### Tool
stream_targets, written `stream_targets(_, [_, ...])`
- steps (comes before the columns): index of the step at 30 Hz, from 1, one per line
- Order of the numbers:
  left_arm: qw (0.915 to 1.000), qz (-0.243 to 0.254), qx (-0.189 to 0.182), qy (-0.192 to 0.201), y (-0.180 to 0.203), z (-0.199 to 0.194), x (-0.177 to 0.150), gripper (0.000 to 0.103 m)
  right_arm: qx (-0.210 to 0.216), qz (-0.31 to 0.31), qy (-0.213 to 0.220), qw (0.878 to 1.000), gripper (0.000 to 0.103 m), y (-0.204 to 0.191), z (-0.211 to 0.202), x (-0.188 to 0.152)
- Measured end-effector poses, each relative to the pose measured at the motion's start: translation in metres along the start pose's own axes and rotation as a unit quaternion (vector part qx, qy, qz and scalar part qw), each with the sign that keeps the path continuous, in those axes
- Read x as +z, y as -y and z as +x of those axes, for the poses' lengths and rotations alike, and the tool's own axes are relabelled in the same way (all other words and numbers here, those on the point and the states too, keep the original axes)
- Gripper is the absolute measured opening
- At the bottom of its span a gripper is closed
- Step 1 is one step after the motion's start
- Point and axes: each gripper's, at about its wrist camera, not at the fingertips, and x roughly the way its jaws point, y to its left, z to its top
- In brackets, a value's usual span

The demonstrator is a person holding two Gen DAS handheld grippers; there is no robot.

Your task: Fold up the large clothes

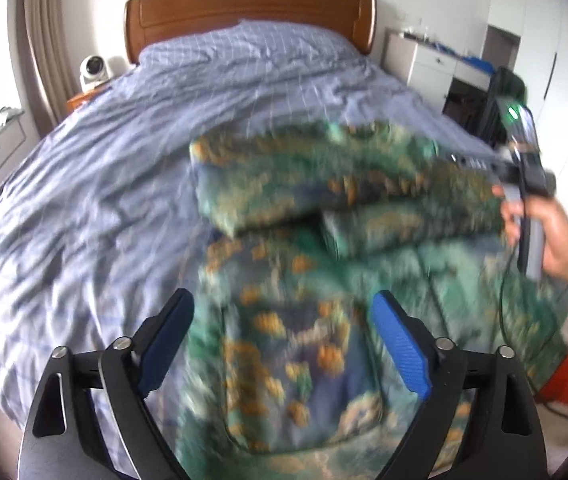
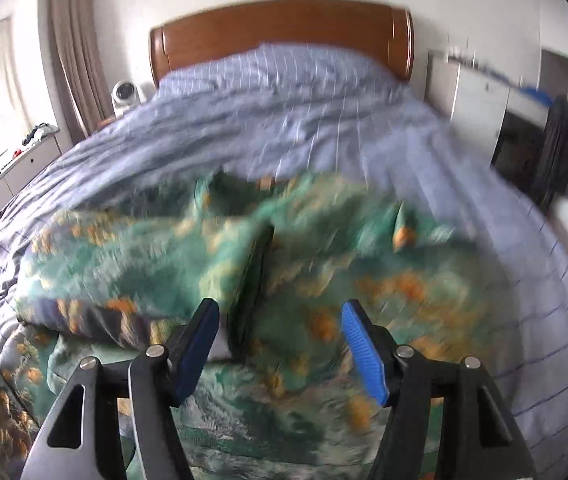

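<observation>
A large green garment with an orange and blue print lies on the bed, its upper part folded back over the lower part. It also shows in the right wrist view, blurred by motion. My left gripper is open and empty just above the garment's lower part. My right gripper is open and empty above the garment's middle. In the left wrist view the right gripper's body shows in the person's hand at the garment's right edge.
The bed has a blue checked cover and a wooden headboard. A white fan stands at its left, white drawers at its right. A black bag hangs at the right.
</observation>
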Motion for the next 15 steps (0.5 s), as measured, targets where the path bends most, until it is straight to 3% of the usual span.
stream_targets(4, [0.9992,-0.026,-0.030,-0.001,-0.015,0.018,0.050,0.094,0.059,-0.006,0.036,0.998,0.065,-0.013,-0.022,0.025])
stream_targets(7, [0.9991,-0.040,-0.015,-0.003,-0.022,0.059,0.084,0.094,0.097,-0.033,0.035,0.994,0.065,-0.038,-0.016,0.034])
stream_targets(10, [0.9984,-0.054,0.017,-0.003,-0.028,0.114,0.104,0.093,0.106,-0.060,0.000,0.993,0.065,-0.058,0.016,0.030])
stream_targets(13, [0.9973,-0.050,0.053,-0.011,-0.031,0.159,0.100,0.088,0.088,-0.057,-0.057,0.993,0.065,-0.058,0.059,0.014])
stream_targets(15, [0.9961,-0.047,0.058,-0.047,-0.036,0.197,0.086,0.080,0.084,-0.048,-0.113,0.989,0.065,-0.052,0.089,-0.004])
